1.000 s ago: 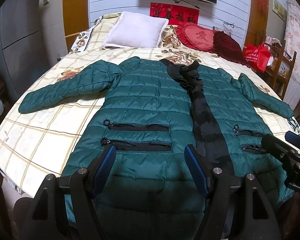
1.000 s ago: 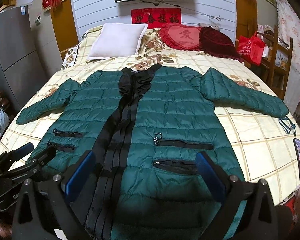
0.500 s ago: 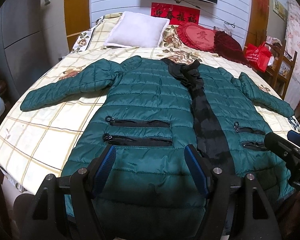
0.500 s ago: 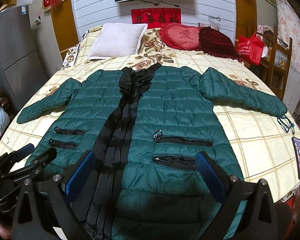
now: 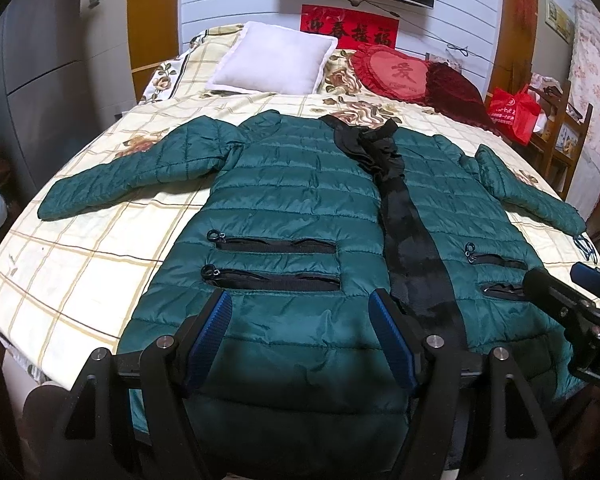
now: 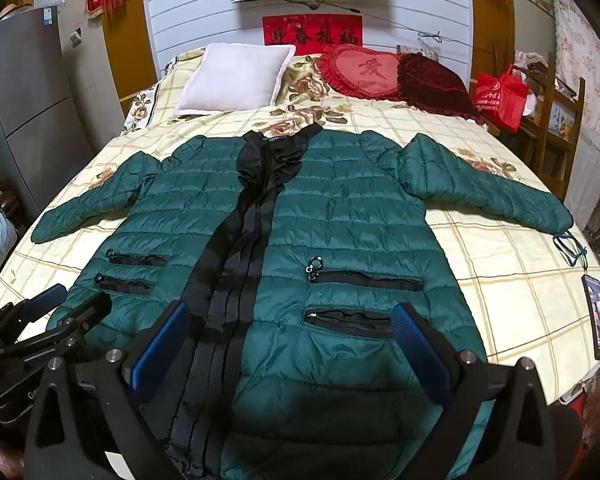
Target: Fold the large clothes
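Observation:
A long dark green quilted jacket (image 5: 292, 200) with a black front placket lies flat, front up, on the bed, both sleeves spread out; it also shows in the right wrist view (image 6: 340, 232). My left gripper (image 5: 302, 304) is open and empty, held above the jacket's hem left of the placket. My right gripper (image 6: 290, 320) is open and empty above the hem right of the placket. Each gripper shows at the edge of the other's view: the right one (image 5: 572, 292) and the left one (image 6: 60, 308).
The bed (image 5: 80, 264) has a cream checked floral sheet. A white pillow (image 6: 236, 76) and red heart cushions (image 6: 364, 72) lie at the head. A phone (image 6: 598, 316) and a blue cord (image 6: 568, 246) lie near the right edge. A fridge (image 6: 24, 112) stands left, a chair with a red bag (image 6: 500, 94) right.
Both grippers have risen slightly and drawn back a little from the bed, so the jacket sits lower and farther in view. The jacket has not moved. Both grippers stay open.

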`<state>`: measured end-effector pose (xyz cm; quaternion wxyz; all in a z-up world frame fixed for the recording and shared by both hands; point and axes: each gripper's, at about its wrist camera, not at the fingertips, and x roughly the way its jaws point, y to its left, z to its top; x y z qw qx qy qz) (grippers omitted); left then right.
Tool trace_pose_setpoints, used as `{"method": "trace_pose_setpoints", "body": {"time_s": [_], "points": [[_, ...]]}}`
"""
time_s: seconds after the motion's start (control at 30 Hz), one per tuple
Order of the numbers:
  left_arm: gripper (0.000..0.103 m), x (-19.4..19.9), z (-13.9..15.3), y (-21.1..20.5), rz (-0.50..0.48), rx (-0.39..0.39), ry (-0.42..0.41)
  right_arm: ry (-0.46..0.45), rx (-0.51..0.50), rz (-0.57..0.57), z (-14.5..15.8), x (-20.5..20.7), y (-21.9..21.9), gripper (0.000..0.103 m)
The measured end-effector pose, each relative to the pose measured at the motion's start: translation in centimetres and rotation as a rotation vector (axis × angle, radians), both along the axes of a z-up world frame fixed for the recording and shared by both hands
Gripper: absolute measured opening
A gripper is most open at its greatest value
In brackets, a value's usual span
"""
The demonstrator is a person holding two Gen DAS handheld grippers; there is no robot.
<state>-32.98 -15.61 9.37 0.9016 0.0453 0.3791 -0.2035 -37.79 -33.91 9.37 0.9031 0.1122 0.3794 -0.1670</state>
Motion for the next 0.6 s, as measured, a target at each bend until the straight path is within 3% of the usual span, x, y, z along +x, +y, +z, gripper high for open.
{"method": "trace_pose_setpoints", "body": {"time_s": [0.6], "points": [[0.048,-0.06,-0.34,-0.39,-0.005,0.004,-0.002,0.018,-0.002,0.001,-0.33,0.12,-0.13,0.102]]}}
